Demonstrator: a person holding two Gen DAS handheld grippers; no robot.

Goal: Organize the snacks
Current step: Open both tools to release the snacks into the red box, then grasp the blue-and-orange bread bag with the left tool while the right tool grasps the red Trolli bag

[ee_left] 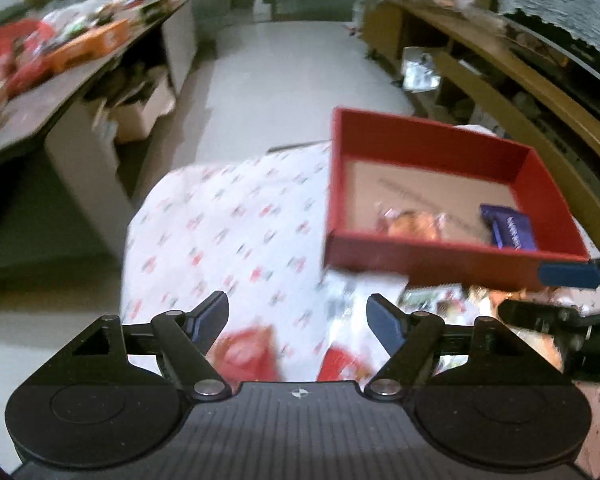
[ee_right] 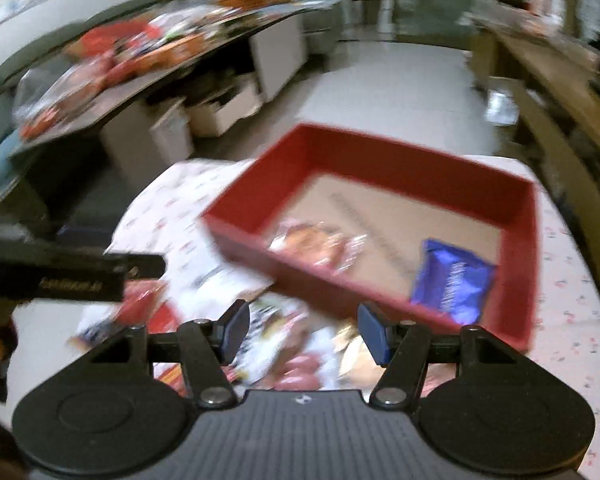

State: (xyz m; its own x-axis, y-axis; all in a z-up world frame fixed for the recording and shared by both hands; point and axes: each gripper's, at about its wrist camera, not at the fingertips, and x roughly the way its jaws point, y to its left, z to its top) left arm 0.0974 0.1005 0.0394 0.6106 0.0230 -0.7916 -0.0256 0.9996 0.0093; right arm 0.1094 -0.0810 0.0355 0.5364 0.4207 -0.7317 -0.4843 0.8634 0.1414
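A red box (ee_left: 428, 128) with a brown cardboard floor stands on the cloth-covered table (ee_left: 228, 220), right of centre. Inside it lie an orange snack packet (ee_left: 412, 222) and a blue packet (ee_left: 508, 226). My left gripper (ee_left: 300, 316) hovers open over blurred red packets (ee_left: 248, 352) near the table's front, with nothing between its fingers. In the right wrist view the same box (ee_right: 380, 148) holds the orange packet (ee_right: 316, 244) and the blue packet (ee_right: 452, 280). My right gripper (ee_right: 304, 332) is open above a blurred pile of loose snacks (ee_right: 284, 360) just in front of the box.
A dark side table (ee_left: 60, 96) heaped with more snacks stands at the back left, with white bins (ee_left: 140, 116) beneath it. Wooden shelving (ee_left: 500, 52) runs along the right. Pale floor (ee_left: 292, 72) lies beyond the table. The left gripper's black body (ee_right: 80, 276) reaches in from the left.
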